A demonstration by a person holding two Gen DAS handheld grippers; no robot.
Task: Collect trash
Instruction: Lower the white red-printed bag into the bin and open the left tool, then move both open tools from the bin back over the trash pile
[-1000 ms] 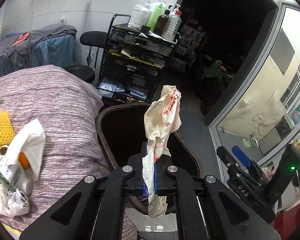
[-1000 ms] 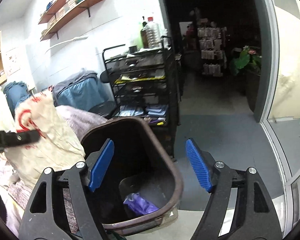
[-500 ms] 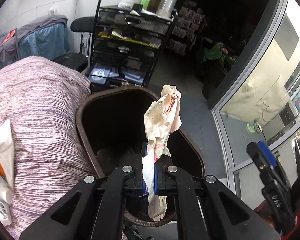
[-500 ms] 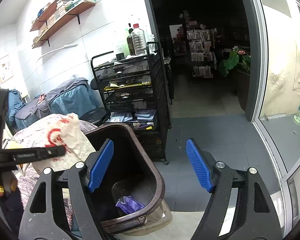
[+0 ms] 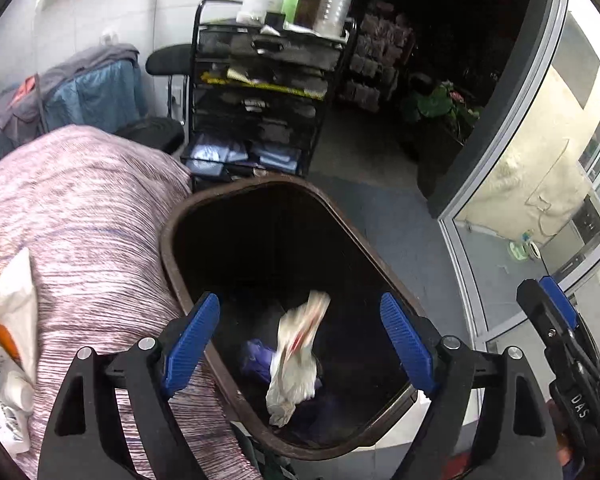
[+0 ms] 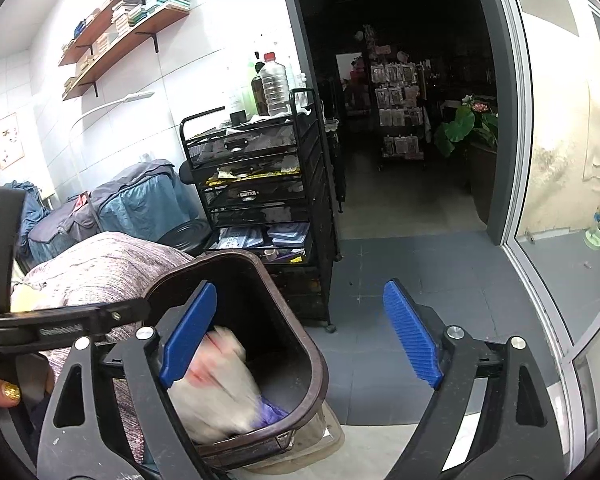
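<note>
Beside the mesh cart (image 5: 260, 92), the brown bin (image 5: 364, 240) holds the crumpled wrapper (image 5: 296, 360), blurred in the right view. Both tongs, left (image 5: 300, 344) and right (image 6: 300, 340), gape wide and empty above it.

Crumpled wrapper (image 5: 296, 356): motion-blurred, print unreadable. Purple scrap (image 5: 256, 358): partly hidden beneath wrapper. Bin (image 5: 172, 240): interior dark, near rim behind gripper arms. Shelf items (image 6: 124, 8): too small to identify.
</note>
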